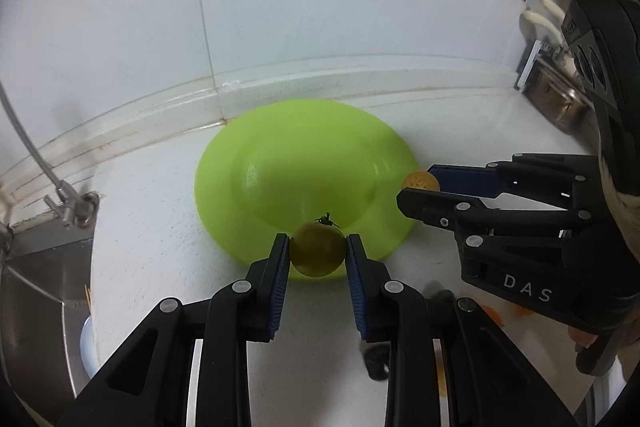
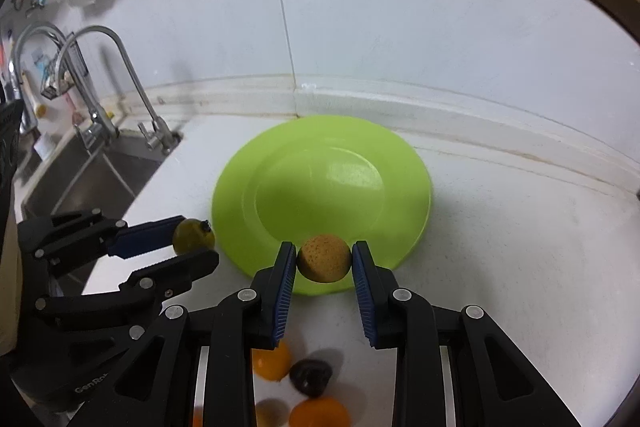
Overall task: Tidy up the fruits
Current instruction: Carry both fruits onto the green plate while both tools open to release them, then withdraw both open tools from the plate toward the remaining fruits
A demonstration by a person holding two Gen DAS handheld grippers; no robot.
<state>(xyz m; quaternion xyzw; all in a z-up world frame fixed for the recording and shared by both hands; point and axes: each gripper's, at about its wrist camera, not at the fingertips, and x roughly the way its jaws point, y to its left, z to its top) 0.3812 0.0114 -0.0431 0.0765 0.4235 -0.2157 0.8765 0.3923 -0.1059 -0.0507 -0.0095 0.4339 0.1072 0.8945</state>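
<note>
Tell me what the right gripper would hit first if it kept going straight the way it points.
Probably the green plate: the right gripper, shut on a tan fruit, points down at its near rim, though depth is unclear.

Home kitchen, steel sink [image 2: 96, 171], curved taps [image 2: 120, 67], white tiled wall [image 2: 400, 19]
</note>
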